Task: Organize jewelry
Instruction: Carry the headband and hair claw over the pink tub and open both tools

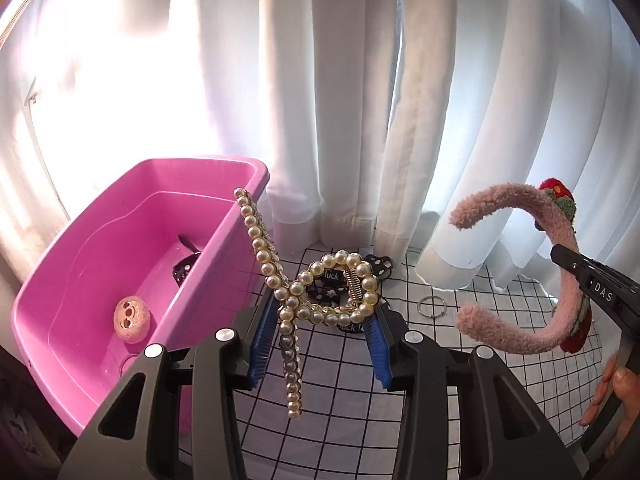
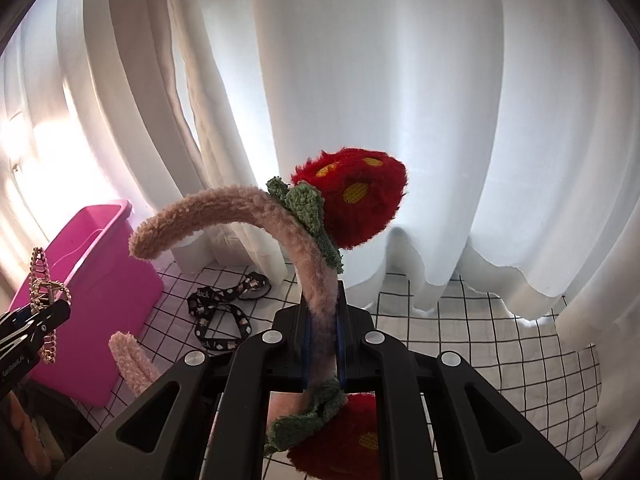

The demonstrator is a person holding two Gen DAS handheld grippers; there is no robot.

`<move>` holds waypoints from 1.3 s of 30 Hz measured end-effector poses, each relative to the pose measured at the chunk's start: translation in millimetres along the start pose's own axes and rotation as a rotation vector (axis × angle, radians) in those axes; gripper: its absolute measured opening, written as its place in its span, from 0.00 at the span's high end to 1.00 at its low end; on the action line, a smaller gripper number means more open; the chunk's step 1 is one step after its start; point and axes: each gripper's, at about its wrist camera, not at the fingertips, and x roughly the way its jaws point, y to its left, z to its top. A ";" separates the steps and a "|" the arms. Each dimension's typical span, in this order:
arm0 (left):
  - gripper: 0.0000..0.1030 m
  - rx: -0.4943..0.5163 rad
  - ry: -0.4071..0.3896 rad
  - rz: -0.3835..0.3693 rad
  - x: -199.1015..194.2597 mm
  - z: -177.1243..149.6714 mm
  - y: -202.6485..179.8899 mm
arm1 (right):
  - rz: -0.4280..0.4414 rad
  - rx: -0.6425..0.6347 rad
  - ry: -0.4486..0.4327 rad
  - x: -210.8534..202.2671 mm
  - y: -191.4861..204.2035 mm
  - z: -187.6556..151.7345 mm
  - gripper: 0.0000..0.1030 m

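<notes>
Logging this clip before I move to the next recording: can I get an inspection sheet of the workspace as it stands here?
Surface: white cloth with a black grid, mostly bare.
Job's things: pearl-studded gold hair claw clip and fuzzy pink headband with red plush strawberries, both lifted; pink plastic tub holds a small round peach face charm and a dark item.
Clutter: black patterned strap and a metal ring lie on the cloth.
Grippers: left gripper shut on the clip; right gripper shut on the headband's band.
Cables: nothing seen.
Surroundings: white curtains hang behind, backlit.
</notes>
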 end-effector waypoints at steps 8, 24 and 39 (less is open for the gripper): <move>0.61 -0.072 -0.043 0.096 -20.8 32.3 80.3 | 0.122 -0.108 -0.074 7.0 98.3 52.8 0.91; 0.61 -0.239 0.039 0.270 5.7 20.9 216.5 | 0.262 -0.309 0.057 91.2 296.4 65.5 0.91; 0.60 -0.261 0.170 0.298 41.0 7.1 231.0 | 0.223 -0.475 0.199 142.9 371.5 44.4 0.90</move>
